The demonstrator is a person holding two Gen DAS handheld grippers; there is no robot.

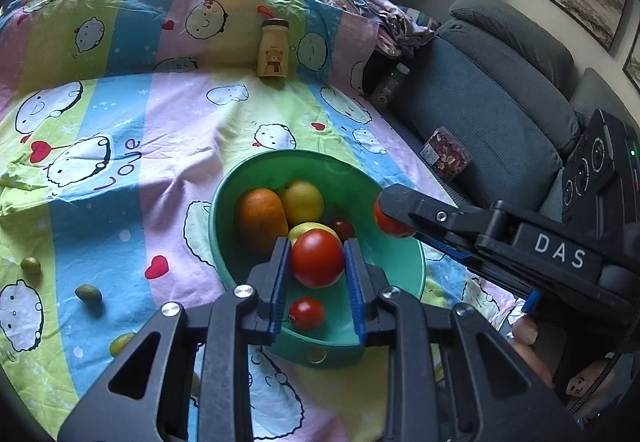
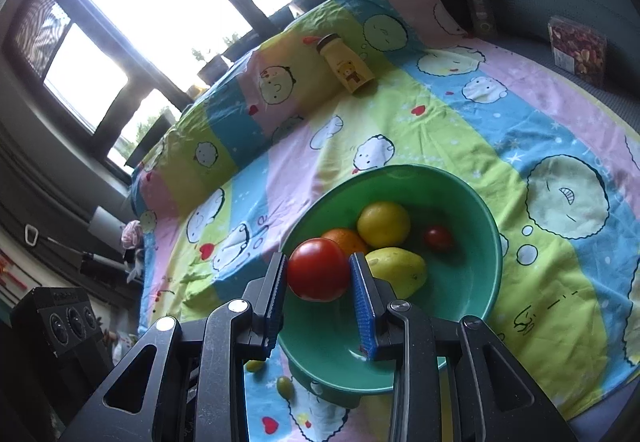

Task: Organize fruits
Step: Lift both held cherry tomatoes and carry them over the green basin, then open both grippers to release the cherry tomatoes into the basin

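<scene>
While poised over the green bowl [image 1: 320,354], the left gripper [image 1: 318,266] pinches a tomato [image 1: 317,257] between its fingers; green fruits [image 1: 88,294] lie near the bed's left edge. Right wrist view: the right gripper [image 2: 319,274] pinches another tomato [image 2: 318,269] above the bowl's near rim [image 2: 340,378]. Step judged: depositing; next, spread fingers over the bowl.

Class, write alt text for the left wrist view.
The left hand-held gripper grips a red tomato above a green bowl of fruit on a cartoon bedsheet. The right hand-held gripper holds another tomato over the bowl's rim.
</scene>
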